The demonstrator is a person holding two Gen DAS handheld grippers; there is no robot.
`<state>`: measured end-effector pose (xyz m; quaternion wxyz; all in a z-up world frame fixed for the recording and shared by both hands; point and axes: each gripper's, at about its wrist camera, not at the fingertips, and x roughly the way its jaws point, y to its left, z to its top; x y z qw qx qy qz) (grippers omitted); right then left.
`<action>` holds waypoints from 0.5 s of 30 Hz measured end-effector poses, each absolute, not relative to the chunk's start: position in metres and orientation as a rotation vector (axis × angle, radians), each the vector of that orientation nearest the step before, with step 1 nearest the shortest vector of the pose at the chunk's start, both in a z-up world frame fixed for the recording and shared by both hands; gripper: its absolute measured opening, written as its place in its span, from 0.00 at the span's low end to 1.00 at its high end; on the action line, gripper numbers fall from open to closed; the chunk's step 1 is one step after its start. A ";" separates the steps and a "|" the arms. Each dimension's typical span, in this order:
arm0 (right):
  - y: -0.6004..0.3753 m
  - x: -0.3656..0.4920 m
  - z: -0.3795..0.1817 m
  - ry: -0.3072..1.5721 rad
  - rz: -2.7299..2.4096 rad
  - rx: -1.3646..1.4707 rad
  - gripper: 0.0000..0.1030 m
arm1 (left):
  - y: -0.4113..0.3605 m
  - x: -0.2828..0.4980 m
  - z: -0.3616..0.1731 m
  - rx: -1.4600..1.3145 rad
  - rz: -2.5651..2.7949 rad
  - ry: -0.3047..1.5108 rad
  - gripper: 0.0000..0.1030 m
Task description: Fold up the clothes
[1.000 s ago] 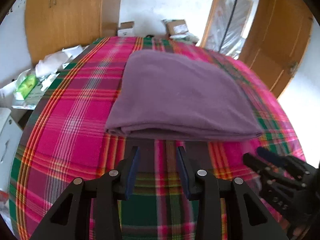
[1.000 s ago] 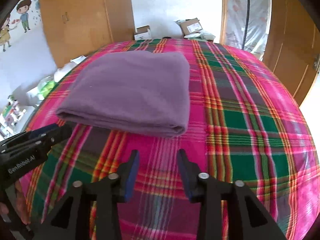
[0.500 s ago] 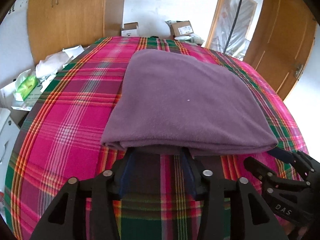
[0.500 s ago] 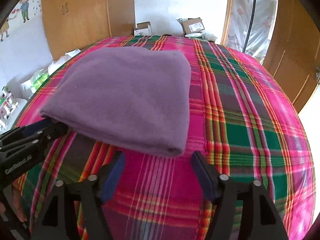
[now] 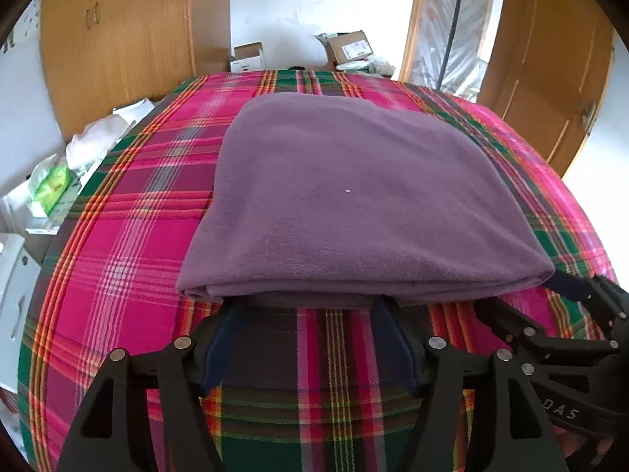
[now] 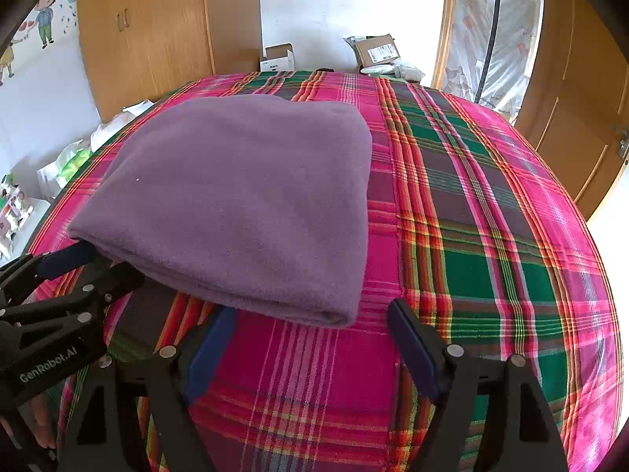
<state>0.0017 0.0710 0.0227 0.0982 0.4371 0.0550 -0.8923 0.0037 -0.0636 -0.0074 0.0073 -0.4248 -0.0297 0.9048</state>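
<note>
A folded purple cloth (image 5: 354, 196) lies flat on the pink and green plaid bed cover (image 5: 118, 255). My left gripper (image 5: 306, 306) is at the cloth's near edge, toward its left end. Its jaws are opening, its tips sit just under the overhanging fold, and the pads do not press on it. In the right wrist view the same cloth (image 6: 243, 196) has its near right corner between the tips of my right gripper (image 6: 314, 308). Those jaws are opening too and stand clear of the fabric. Each view shows one of the other gripper's fingers (image 5: 566, 285) (image 6: 67, 256) at the cloth's edge.
A wooden wardrobe (image 5: 118, 39) stands beyond the bed's far left corner, with cardboard boxes (image 5: 350, 49) on the floor behind the bed. White bags and a green packet (image 5: 55, 188) lie off the left side. A wooden door (image 5: 550, 78) is at the right.
Both grippers have come forward to the cloth's near edge and their jaws have spread much wider. The cloth has not moved.
</note>
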 end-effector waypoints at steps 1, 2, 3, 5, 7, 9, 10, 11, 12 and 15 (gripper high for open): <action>0.071 0.002 0.023 0.162 -2.640 1.294 0.77 | -0.063 0.004 -0.008 -1.331 2.831 -0.086 0.67; 0.071 0.002 0.023 0.162 -2.640 1.294 0.77 | -0.063 0.004 -0.007 -1.332 2.832 -0.082 0.67; 0.071 0.002 0.023 0.162 -2.641 1.294 0.77 | -0.062 0.004 -0.007 -1.333 2.833 -0.081 0.67; 0.071 0.002 0.023 0.162 -2.641 1.294 0.77 | -0.062 0.004 -0.007 -1.337 2.838 -0.082 0.67; 0.072 0.003 0.023 0.161 -2.642 1.294 0.77 | -0.062 0.004 -0.008 -1.342 2.845 -0.082 0.67; 0.073 0.004 0.023 0.160 -2.642 1.294 0.77 | -0.061 0.003 -0.008 -1.346 2.849 -0.085 0.68; 0.073 0.004 0.023 0.159 -2.642 1.295 0.77 | -0.061 0.003 -0.008 -1.348 2.851 -0.084 0.68; 0.073 0.004 0.023 0.159 -2.641 1.295 0.77 | -0.061 0.003 -0.008 -1.350 2.851 -0.081 0.68; 0.073 0.004 0.023 0.158 -2.641 1.295 0.77 | -0.060 0.002 -0.008 -1.352 2.852 -0.077 0.69; 0.072 0.005 0.023 0.158 -2.641 1.295 0.78 | -0.060 0.002 -0.008 -1.354 2.851 -0.072 0.69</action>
